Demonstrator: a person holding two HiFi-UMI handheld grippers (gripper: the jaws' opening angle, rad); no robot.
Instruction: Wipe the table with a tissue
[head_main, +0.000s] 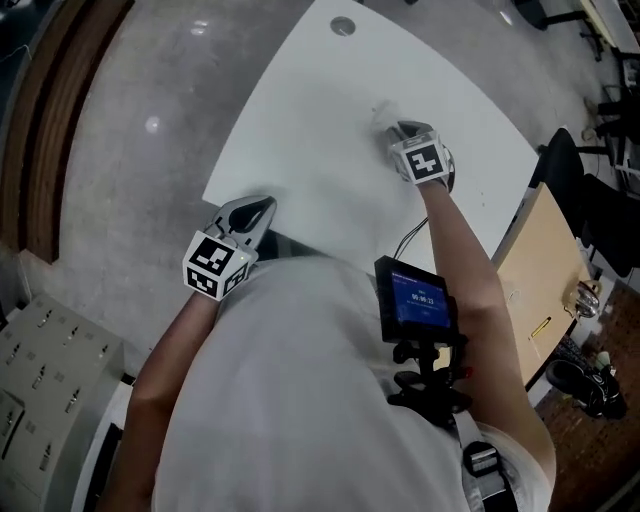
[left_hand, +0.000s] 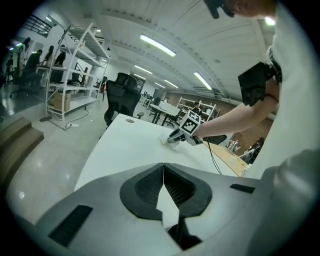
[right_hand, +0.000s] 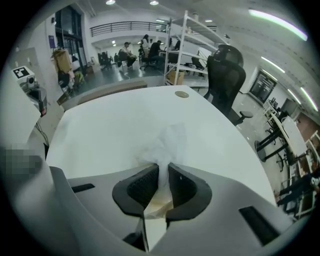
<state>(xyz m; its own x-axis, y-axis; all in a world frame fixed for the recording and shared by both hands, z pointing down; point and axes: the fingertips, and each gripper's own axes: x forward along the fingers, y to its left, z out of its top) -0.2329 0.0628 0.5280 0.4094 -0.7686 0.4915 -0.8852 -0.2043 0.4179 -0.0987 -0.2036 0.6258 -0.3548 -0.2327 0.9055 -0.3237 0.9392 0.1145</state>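
Note:
A white tissue (right_hand: 165, 144) is pinched between the jaws of my right gripper (right_hand: 162, 167), which is shut on it. The tissue presses on the white table (right_hand: 115, 130), out toward the table's far right part in the head view, where the right gripper (head_main: 392, 130) points steeply down. The tissue (head_main: 383, 112) shows there as a pale crumple, and in the left gripper view as a small white wad (left_hand: 165, 140) at the right gripper's tip. My left gripper (head_main: 262, 207) hovers at the table's near edge; its jaws (left_hand: 163, 170) are shut on nothing.
A round cable hole (head_main: 342, 26) sits at the table's far end. A wooden desk (head_main: 545, 255) stands to the right, with black office chairs (head_main: 565, 165) beside it. A cable (head_main: 410, 235) hangs off the near edge. Grey floor lies on the left.

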